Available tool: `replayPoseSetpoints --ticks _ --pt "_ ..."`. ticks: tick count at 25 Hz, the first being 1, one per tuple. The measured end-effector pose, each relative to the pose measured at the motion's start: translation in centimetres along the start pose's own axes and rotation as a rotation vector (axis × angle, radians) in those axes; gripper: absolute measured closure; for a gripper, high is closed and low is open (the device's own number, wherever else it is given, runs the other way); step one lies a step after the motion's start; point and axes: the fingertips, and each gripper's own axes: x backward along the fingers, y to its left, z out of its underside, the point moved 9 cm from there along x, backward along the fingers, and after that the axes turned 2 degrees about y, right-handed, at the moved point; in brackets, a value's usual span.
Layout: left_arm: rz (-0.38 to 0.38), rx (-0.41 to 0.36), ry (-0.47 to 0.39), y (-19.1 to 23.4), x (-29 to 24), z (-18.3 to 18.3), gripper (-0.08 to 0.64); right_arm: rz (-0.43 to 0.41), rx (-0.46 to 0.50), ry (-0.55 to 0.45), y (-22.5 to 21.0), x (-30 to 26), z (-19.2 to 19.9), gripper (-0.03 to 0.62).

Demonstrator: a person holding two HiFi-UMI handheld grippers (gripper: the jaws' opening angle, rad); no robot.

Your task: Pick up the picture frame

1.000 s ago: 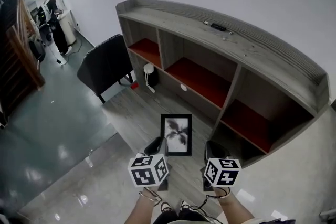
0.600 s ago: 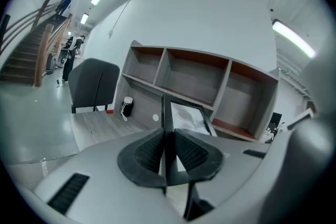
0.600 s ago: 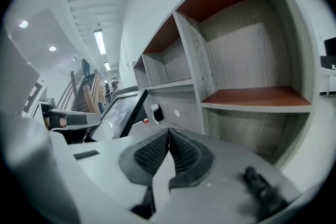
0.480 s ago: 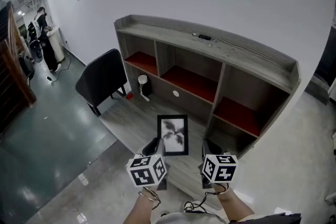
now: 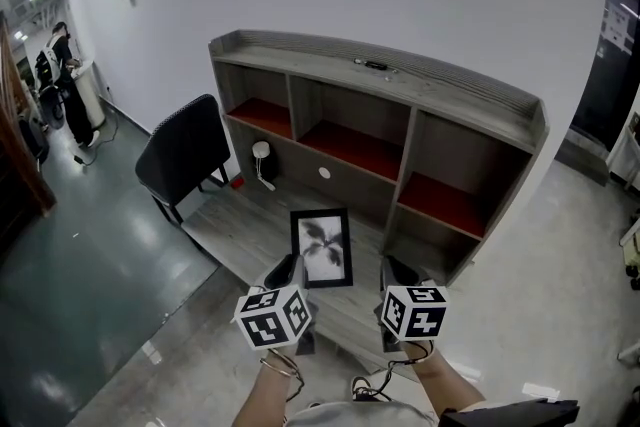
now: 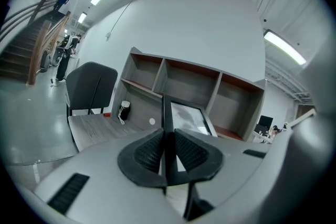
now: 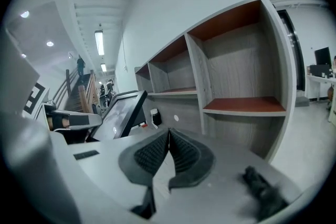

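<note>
Picture frame (image 5: 321, 249): black, with a grey-toned leaf print. It is held over the counter (image 5: 235, 227) in front of the shelf unit's middle bay, its face tilted up toward the head view.
Left gripper (image 5: 291, 270): at the frame's lower left edge. Its fingers (image 6: 148, 152) pinch the frame's thin side rail between them.
Right gripper (image 5: 391, 273): just right of the frame and apart from it. Its fingers (image 7: 152, 153) are pressed together with nothing between them.
Shelf unit (image 5: 470, 130): grey wood, three open bays with red shelf boards, standing against a white wall.
On the counter: a small dark container (image 5: 261, 157) with a white top stands near the back, below the left bay.
Chair (image 5: 185, 147): black, at the counter's left end.
</note>
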Motion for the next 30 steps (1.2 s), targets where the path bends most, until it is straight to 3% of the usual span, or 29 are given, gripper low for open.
replayPoseSetpoints --ticks 30 --pt "-0.015 -0.025 0.007 0.8 -1.8 -0.6 0.486 -0.019 0.052 -0.012 0.3 -2.1 -1.3 0.561"
